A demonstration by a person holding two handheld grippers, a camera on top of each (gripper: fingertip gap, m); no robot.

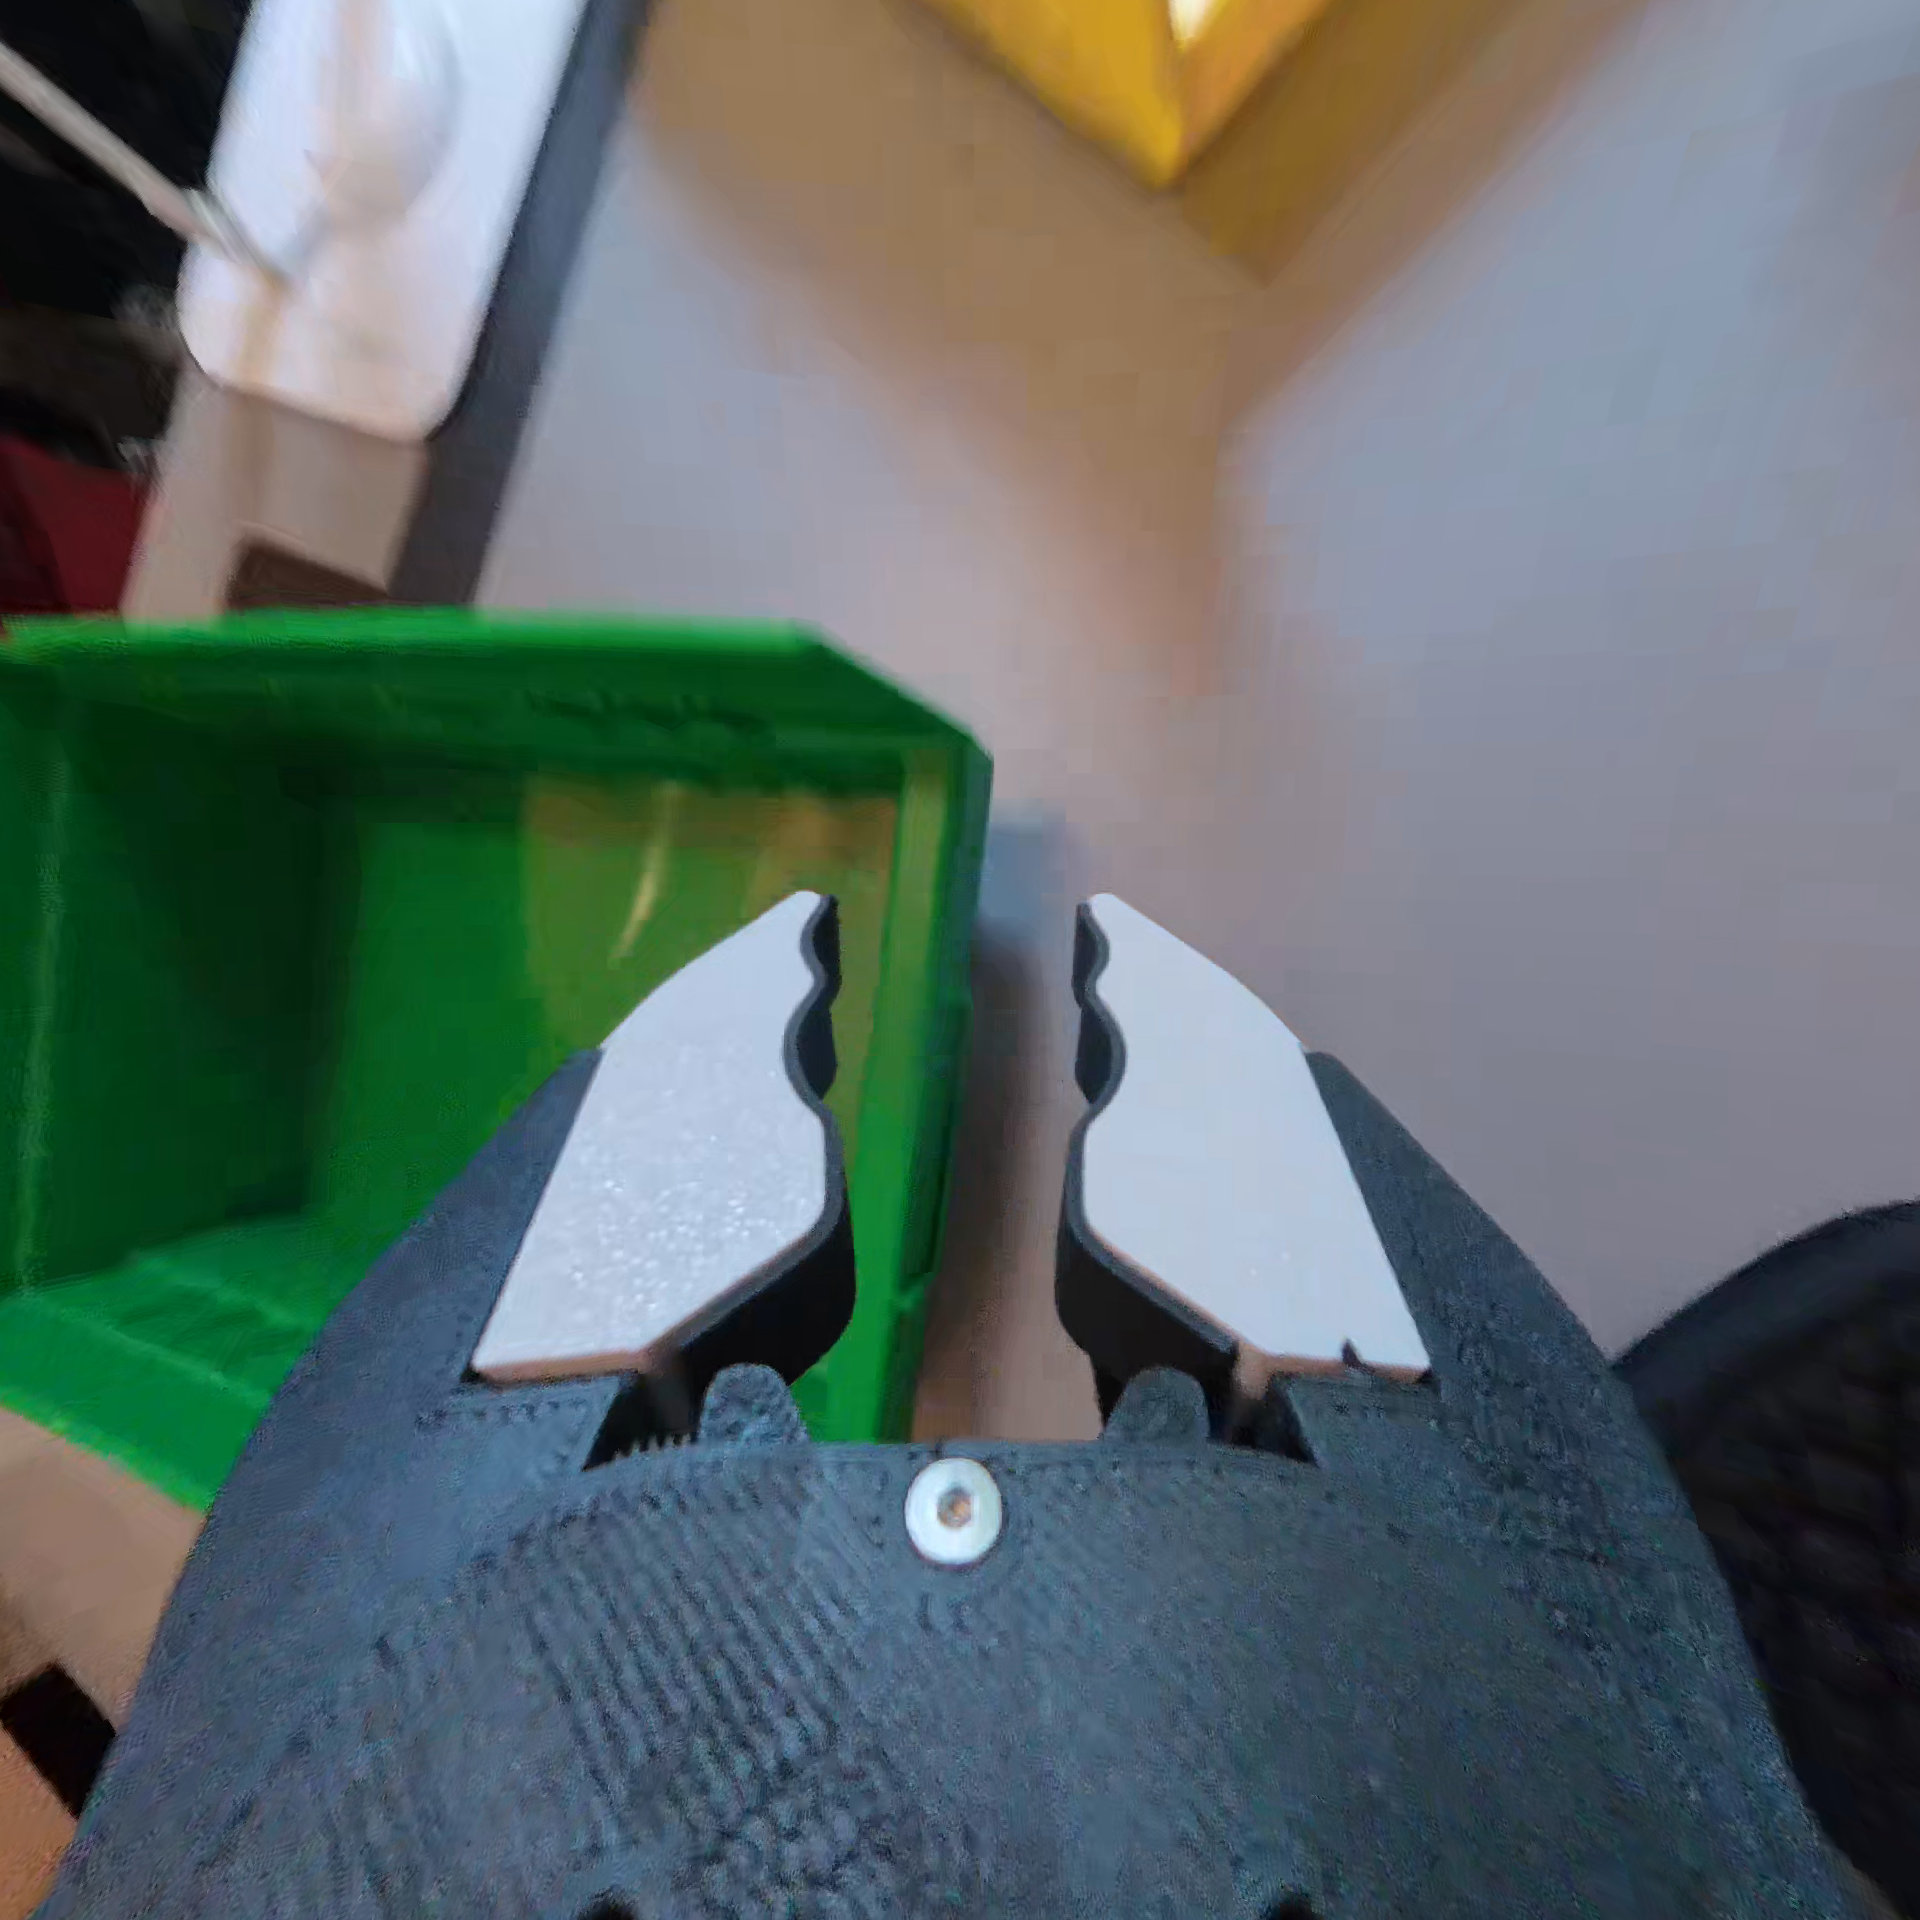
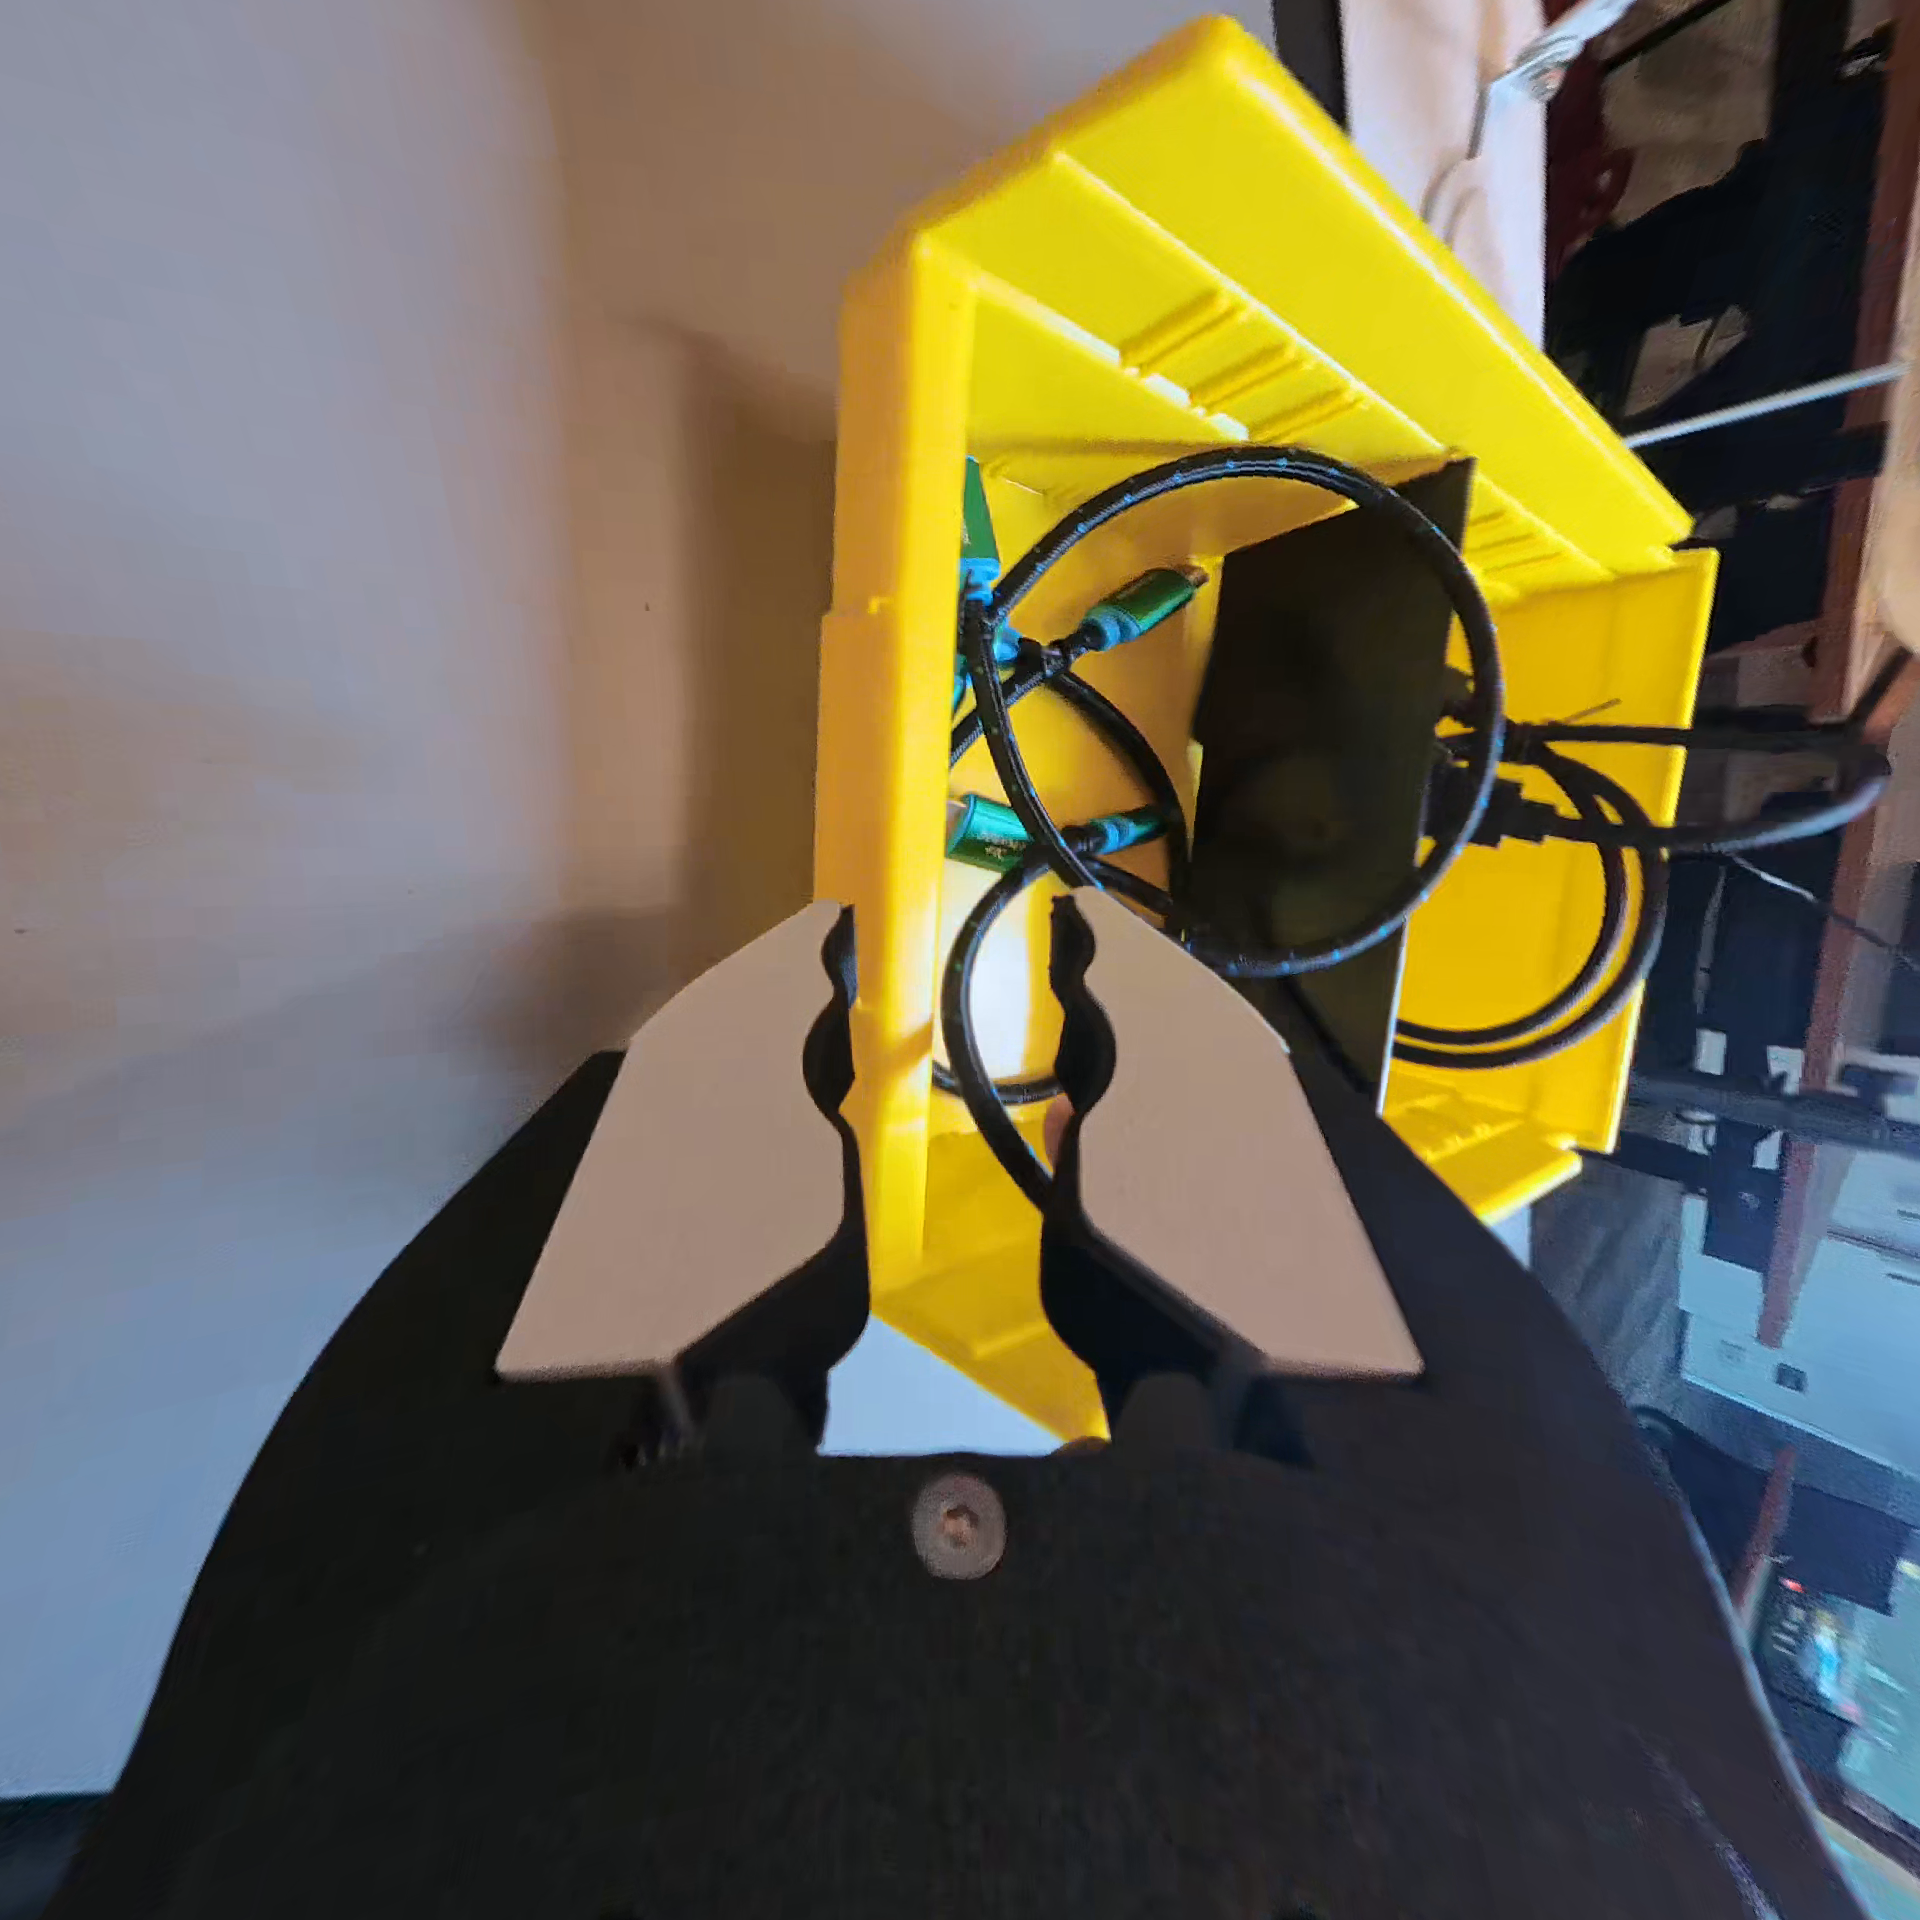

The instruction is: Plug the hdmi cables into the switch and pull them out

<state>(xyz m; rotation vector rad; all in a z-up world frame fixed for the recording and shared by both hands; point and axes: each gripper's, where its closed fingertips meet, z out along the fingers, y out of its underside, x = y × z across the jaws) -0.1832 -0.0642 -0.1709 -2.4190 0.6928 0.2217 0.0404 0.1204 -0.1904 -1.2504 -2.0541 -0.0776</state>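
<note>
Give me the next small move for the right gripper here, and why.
Probably ease the right gripper forward into the yellow bin toward the nearest green plug. Its jaws are open and empty, straddling the bin's front wall, and the plugs lie loose beside the black switch. The left gripper is open near the green bin.

L wrist cam close by green bin (image 1: 416, 935); R cam close on yellow bin (image 2: 1195, 312), shared.

Warm soft daylight, soft shadows on the table (image 1: 1507, 727), motion-blurred backgrounds, wide-angle edge distortion
</note>
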